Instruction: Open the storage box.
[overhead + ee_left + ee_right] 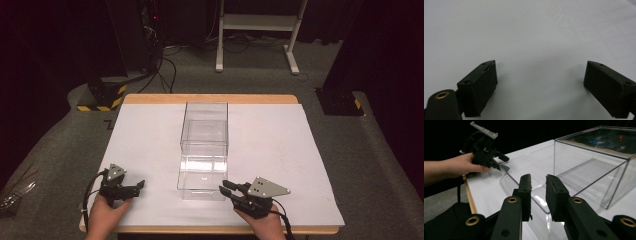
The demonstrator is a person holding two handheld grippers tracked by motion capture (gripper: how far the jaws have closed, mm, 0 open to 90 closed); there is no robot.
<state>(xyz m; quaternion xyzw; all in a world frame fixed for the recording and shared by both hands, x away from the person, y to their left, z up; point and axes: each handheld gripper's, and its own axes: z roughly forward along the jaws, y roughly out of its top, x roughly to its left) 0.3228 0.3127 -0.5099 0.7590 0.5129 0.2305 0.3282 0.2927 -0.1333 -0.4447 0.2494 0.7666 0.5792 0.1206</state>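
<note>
A clear plastic box (204,125) stands in the middle of the white table (280,150), with a clear drawer (202,179) drawn out of it toward the near edge. My right gripper (226,187) hovers at the drawer's front right corner. In the right gripper view its jaws (538,178) stand a little apart just over the drawer's front wall (541,207), and the pads do not press on it. My left gripper (140,186) rests near the table's front left with its jaws (541,71) wide apart over bare white surface. The left gripper (502,162) points toward the drawer.
The wooden table edge (210,98) frames the white top. Beyond it on the grey floor are a white stand (257,22), cables (162,65) and a black-and-yellow base (102,96). A black base (337,102) sits at the right.
</note>
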